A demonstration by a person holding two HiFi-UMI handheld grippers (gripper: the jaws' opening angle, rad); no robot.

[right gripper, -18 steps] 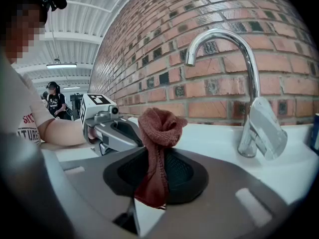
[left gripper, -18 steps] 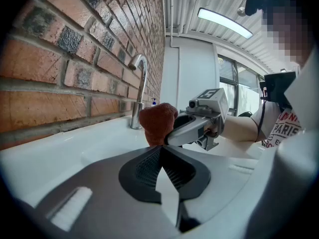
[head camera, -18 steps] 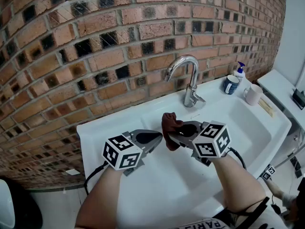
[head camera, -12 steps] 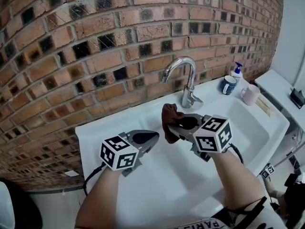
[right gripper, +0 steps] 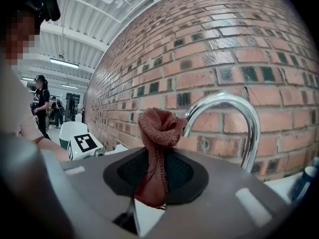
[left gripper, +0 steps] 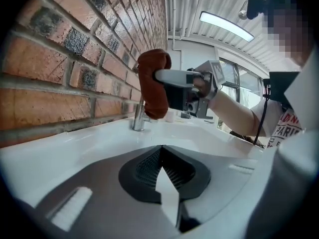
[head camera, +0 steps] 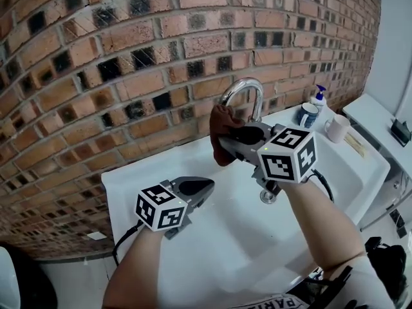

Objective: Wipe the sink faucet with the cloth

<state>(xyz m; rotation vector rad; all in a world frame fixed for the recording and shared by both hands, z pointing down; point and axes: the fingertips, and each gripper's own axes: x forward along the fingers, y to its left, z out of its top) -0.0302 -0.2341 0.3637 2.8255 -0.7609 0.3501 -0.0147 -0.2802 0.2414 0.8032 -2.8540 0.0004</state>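
A chrome gooseneck faucet stands at the back of a white sink, against a brick wall. My right gripper is raised beside the spout's arch, shut on a bunched rust-red cloth. The cloth's top sits just left of the spout's outlet end; whether it touches is unclear. My left gripper is shut and empty, held low over the sink's left rim.
At the sink's back right corner stand a blue mug, a soap pump bottle and a white mug. A white counter lies to the right. The brick wall rises close behind the faucet.
My right gripper has lifted the cloth from above the basin up to the faucet's arch. The left gripper has stayed where it was.
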